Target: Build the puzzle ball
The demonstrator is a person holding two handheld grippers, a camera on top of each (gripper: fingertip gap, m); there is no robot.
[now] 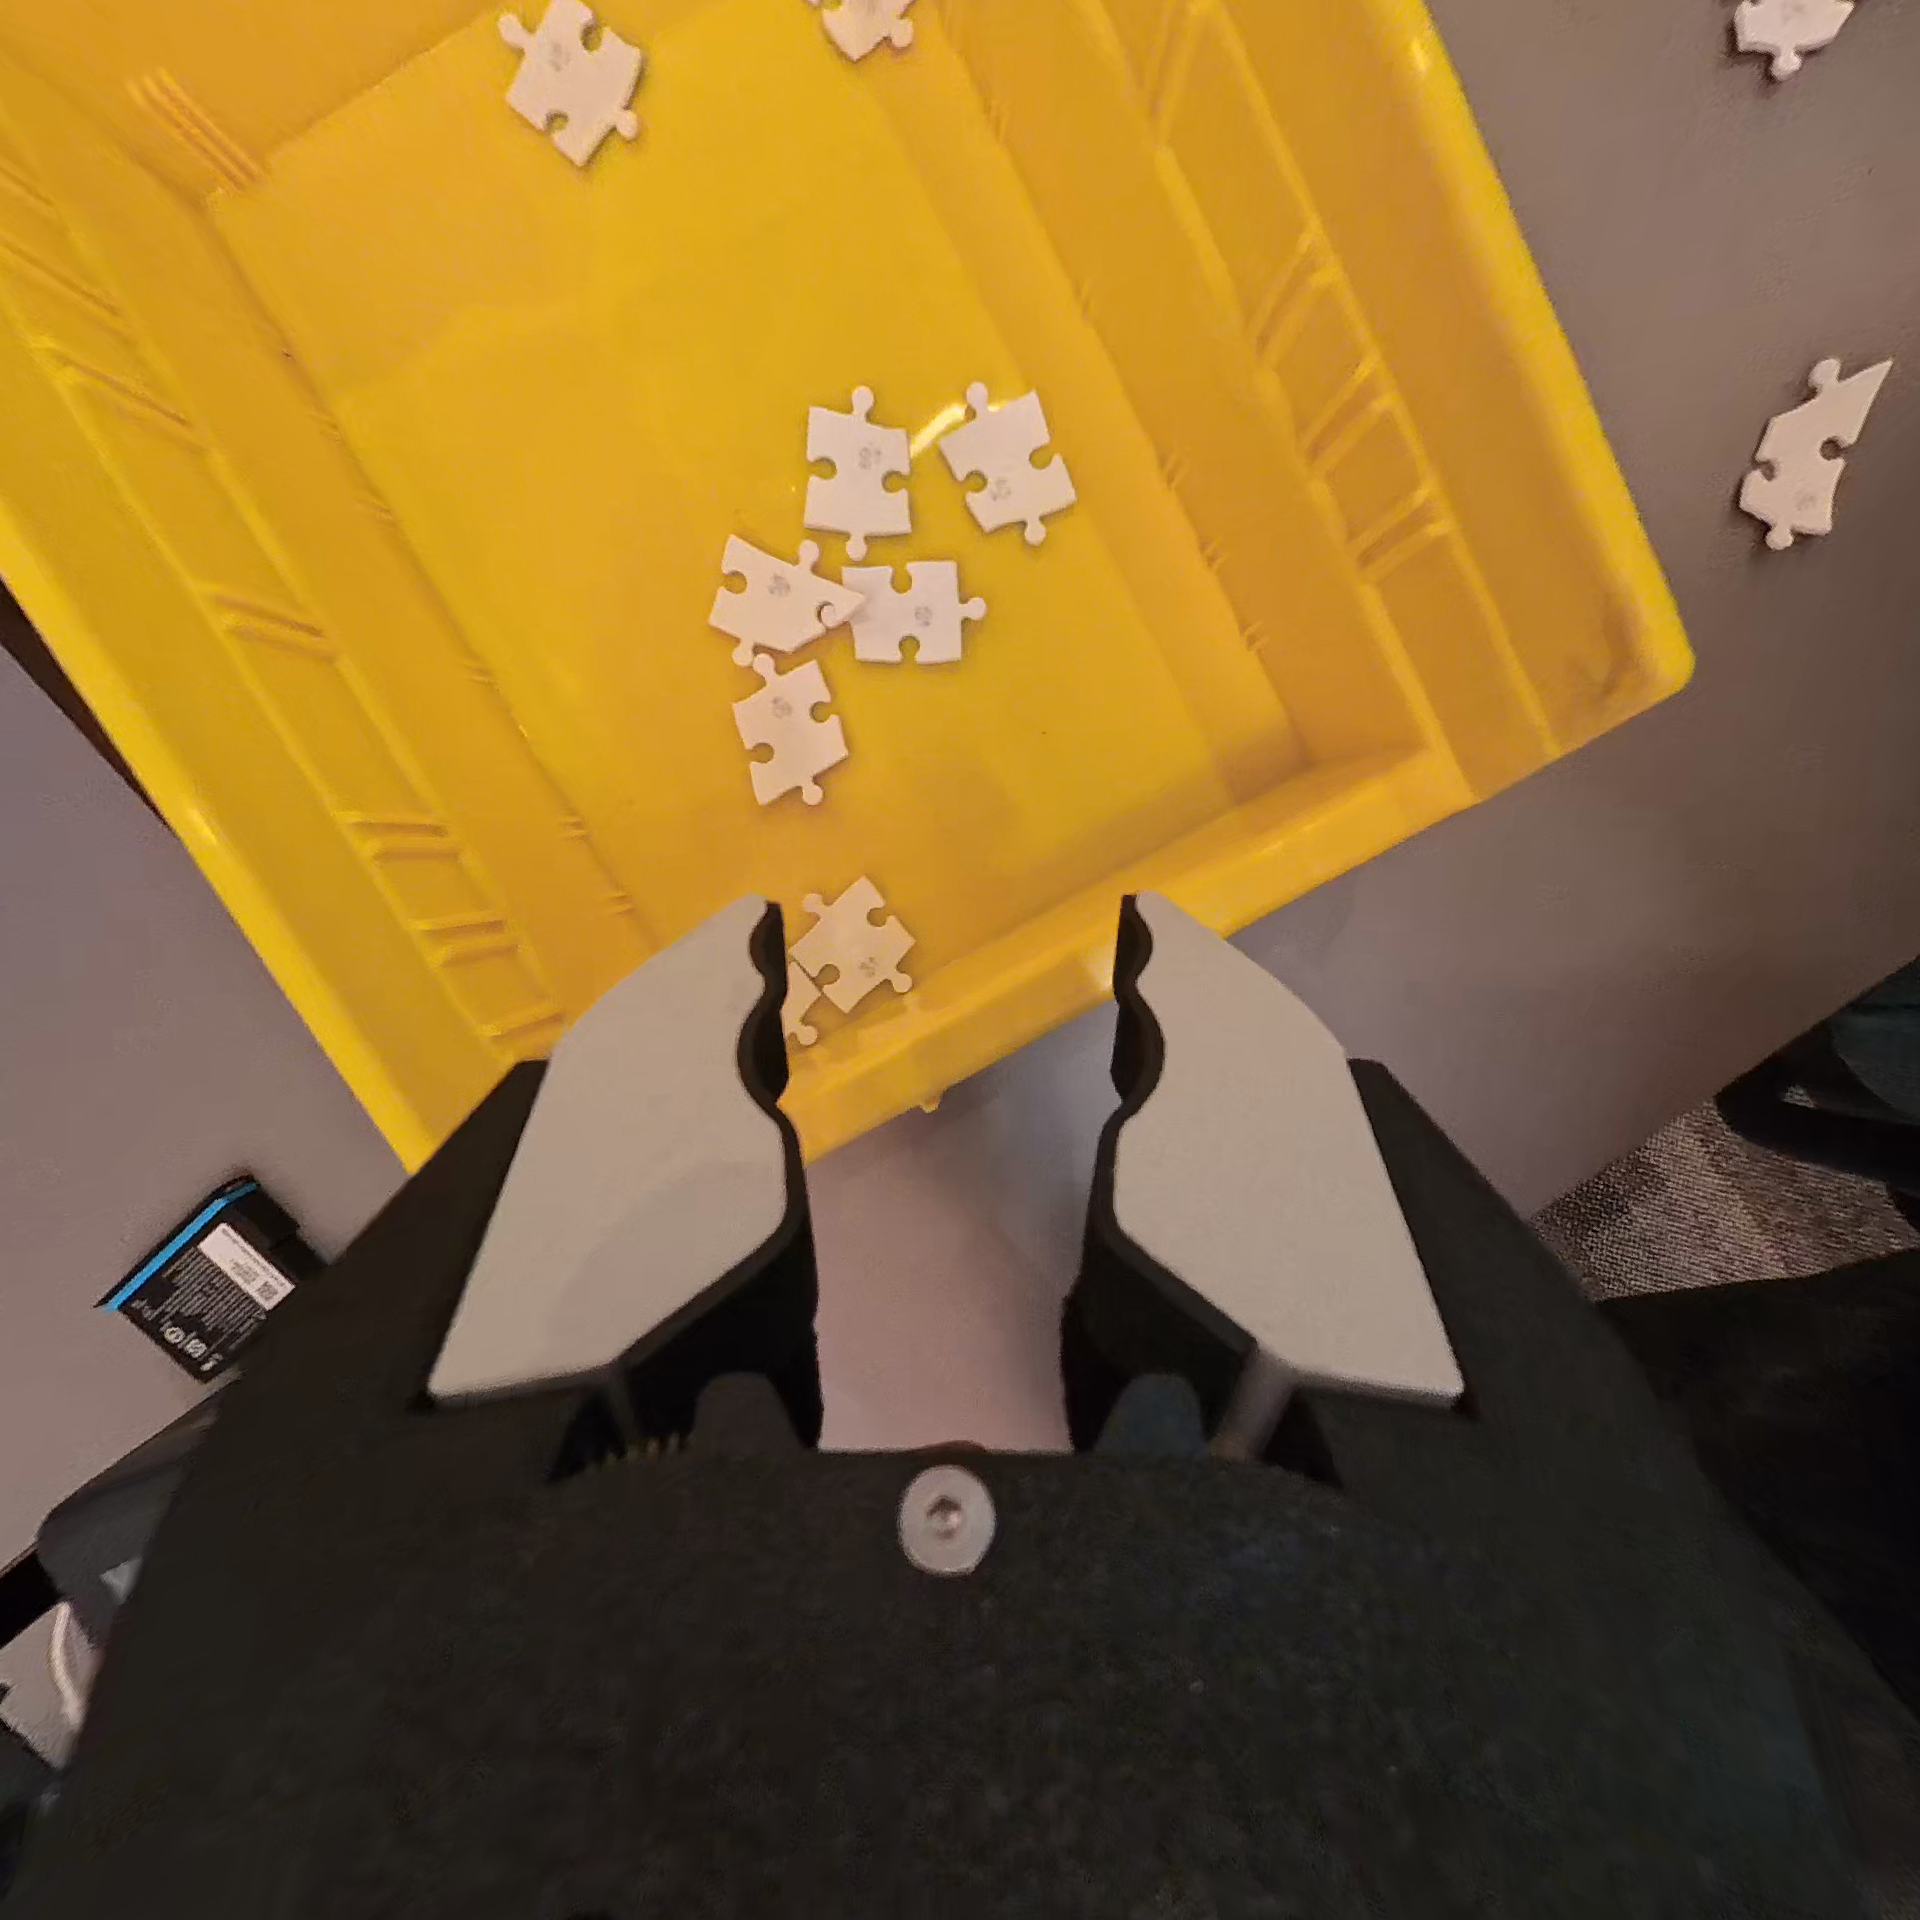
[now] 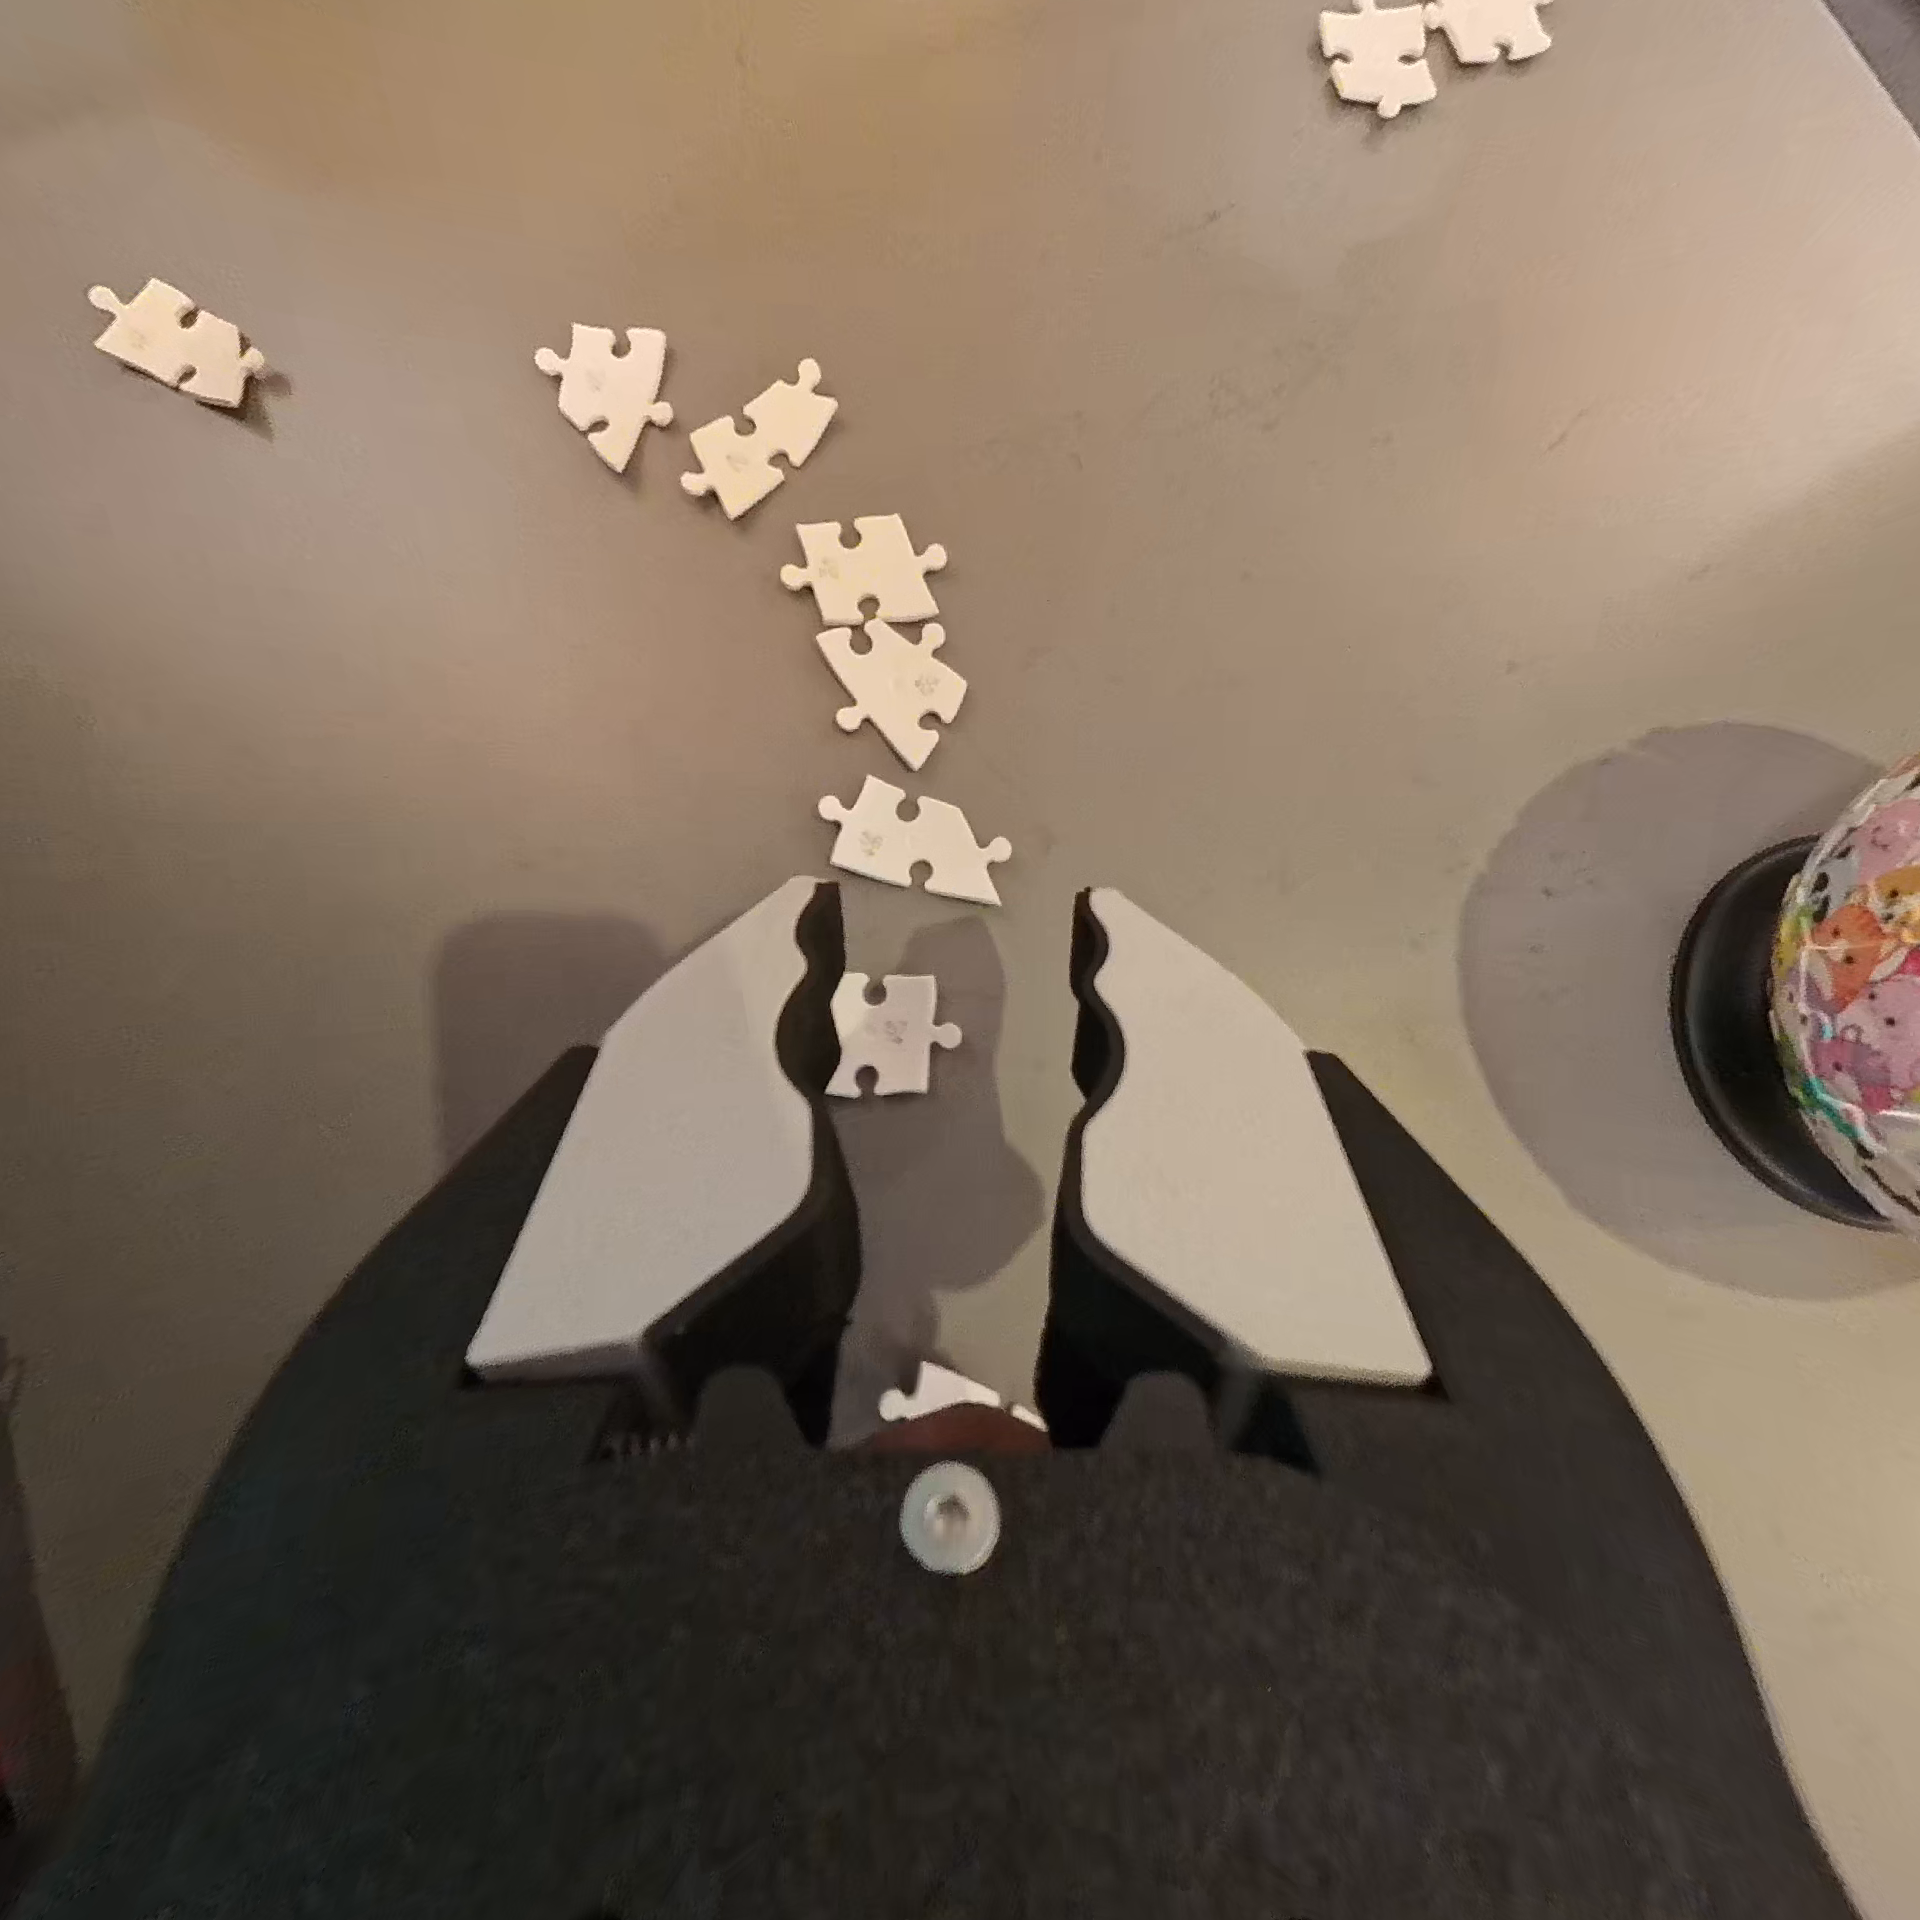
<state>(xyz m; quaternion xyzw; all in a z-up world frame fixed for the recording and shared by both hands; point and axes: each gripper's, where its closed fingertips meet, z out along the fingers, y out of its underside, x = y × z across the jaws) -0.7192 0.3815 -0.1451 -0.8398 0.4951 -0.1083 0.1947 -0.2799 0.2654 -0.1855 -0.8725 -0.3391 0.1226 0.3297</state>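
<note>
Now | left gripper [image 1: 945, 925] jaws apart over bin [image 1: 1351, 790] edge; right gripper [image 2: 956, 914] likewise

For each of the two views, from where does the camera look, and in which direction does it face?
Left wrist view: on the left gripper, facing down at a yellow bin of white puzzle pieces; its open fingers show.
Right wrist view: on the right gripper, facing down at loose pieces and the puzzle ball; open fingers show.
Shared: grey table.
</note>
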